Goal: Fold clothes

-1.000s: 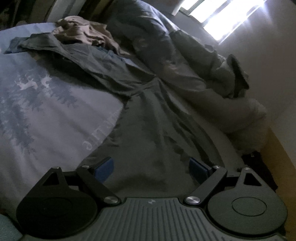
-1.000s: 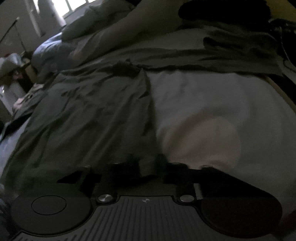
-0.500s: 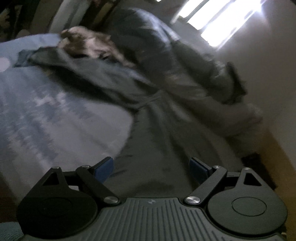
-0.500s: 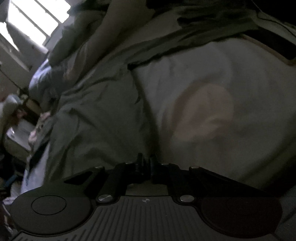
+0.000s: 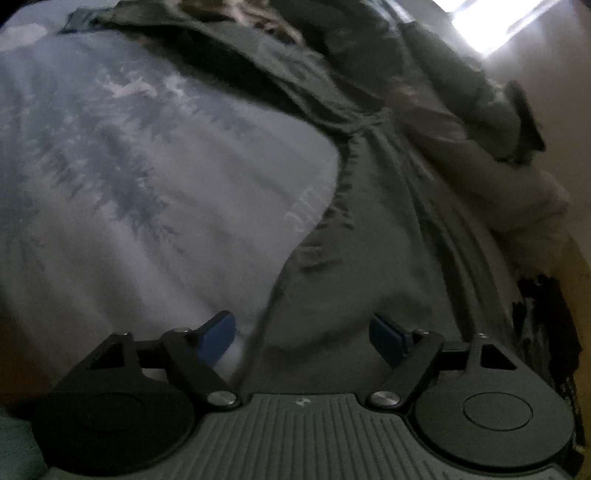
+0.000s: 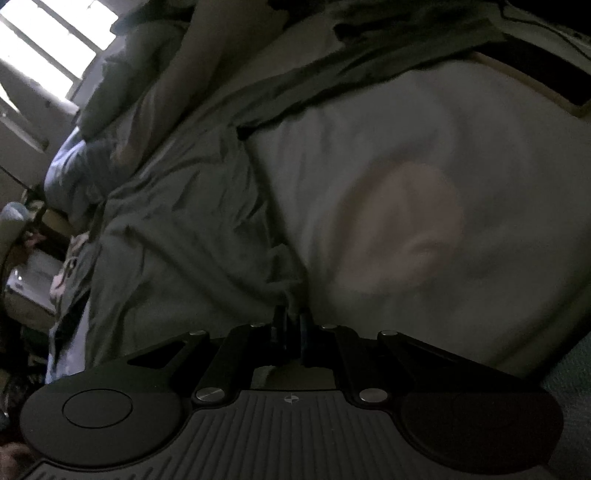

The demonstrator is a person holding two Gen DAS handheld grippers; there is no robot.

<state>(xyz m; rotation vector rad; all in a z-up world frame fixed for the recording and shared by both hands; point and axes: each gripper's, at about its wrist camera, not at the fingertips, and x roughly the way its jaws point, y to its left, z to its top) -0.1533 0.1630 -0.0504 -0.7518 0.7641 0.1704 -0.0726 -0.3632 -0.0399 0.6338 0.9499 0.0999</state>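
Observation:
A grey-green long-sleeved garment (image 5: pixel 373 236) lies spread on a bed, one sleeve running off toward the upper left. My left gripper (image 5: pixel 303 338) is open, its blue pads (image 5: pixel 216 338) straddling the garment's lower edge close above the sheet. In the right wrist view the same garment (image 6: pixel 177 236) lies at the left, its other sleeve stretching to the upper right. My right gripper (image 6: pixel 291 326) is shut on the garment's bottom corner, with a pinch of cloth bunched between the fingertips.
The bedsheet (image 5: pixel 122 177) is pale blue with a tree print; in the right wrist view it (image 6: pixel 424 192) shows a pink round patch. A rumpled duvet (image 5: pixel 461 122) lies along the wall. A bright window (image 5: pixel 487 22) is above. Clutter (image 6: pixel 33 266) stands beside the bed.
My right gripper closed on the garment's corner and pulled it into a bunch. My left gripper stayed open and moved lower and left, onto the garment's hem edge.

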